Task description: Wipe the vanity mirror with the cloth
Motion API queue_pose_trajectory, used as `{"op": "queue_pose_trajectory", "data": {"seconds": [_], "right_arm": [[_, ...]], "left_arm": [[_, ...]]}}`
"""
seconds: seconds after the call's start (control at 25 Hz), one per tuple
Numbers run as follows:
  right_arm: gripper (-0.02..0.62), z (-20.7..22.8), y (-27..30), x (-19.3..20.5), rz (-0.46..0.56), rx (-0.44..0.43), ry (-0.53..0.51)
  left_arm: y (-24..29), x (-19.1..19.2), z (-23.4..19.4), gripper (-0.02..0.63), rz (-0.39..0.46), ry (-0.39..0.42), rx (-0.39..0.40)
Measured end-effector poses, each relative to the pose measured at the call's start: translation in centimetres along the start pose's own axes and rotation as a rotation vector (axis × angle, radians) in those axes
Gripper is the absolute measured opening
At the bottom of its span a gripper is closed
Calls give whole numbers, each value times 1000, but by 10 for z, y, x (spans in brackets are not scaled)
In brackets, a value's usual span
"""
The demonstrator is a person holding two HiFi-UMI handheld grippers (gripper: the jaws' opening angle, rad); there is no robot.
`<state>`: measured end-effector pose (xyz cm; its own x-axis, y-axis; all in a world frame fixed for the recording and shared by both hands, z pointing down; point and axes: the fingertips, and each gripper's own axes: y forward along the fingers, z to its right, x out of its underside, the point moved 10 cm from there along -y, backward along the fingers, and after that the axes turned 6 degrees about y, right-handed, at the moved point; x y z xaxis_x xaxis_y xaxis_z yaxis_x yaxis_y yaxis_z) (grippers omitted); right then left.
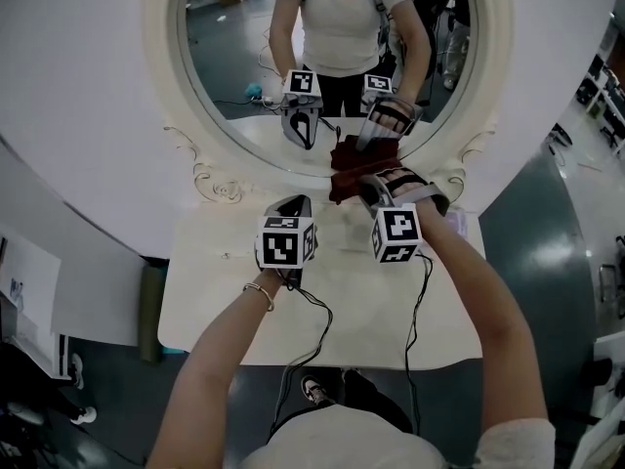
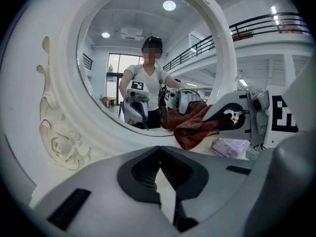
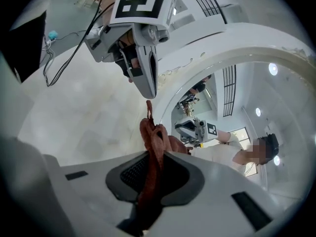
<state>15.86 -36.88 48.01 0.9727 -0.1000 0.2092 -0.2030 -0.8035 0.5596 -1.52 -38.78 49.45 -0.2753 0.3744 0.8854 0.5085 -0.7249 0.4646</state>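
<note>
The round vanity mirror (image 1: 332, 66) in its white carved frame (image 1: 210, 179) stands at the back of the white table (image 1: 225, 301). My right gripper (image 1: 369, 186) is shut on a dark red cloth (image 1: 350, 172), which is bunched against the glass at the mirror's lower edge. In the right gripper view the cloth (image 3: 153, 147) hangs out between the closed jaws, with the mirror (image 3: 237, 112) just beyond. My left gripper (image 1: 298, 203) hovers over the table left of the cloth, jaws shut and empty; it stops short of the frame (image 2: 59, 142). From the left gripper view the cloth (image 2: 197, 127) lies to the right.
A pale lilac packet (image 1: 457, 225) lies on the table at the right, beside the mirror's foot. The mirror reflects the person and both grippers. A dark green roll (image 1: 148, 311) hangs off the table's left edge. Grey floor surrounds the table.
</note>
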Motion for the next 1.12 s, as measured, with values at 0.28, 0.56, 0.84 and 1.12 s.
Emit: {"op": "queue_pose_trajectory", "data": {"seconds": [0.28, 0.56, 0.84, 1.12], "right_arm": [[63, 10, 3, -4, -3, -10, 116], [63, 30, -6, -14, 16, 39, 236], [63, 55, -35, -42, 88, 177, 337], [63, 67, -76, -61, 190, 310, 577]], "left_arm": [[-14, -4, -22, 11, 50, -69, -24], [-36, -9, -40, 11, 86, -76, -61], [-63, -30, -40, 11, 163, -53, -53], [-89, -46, -26, 11, 235, 1, -44]]}}
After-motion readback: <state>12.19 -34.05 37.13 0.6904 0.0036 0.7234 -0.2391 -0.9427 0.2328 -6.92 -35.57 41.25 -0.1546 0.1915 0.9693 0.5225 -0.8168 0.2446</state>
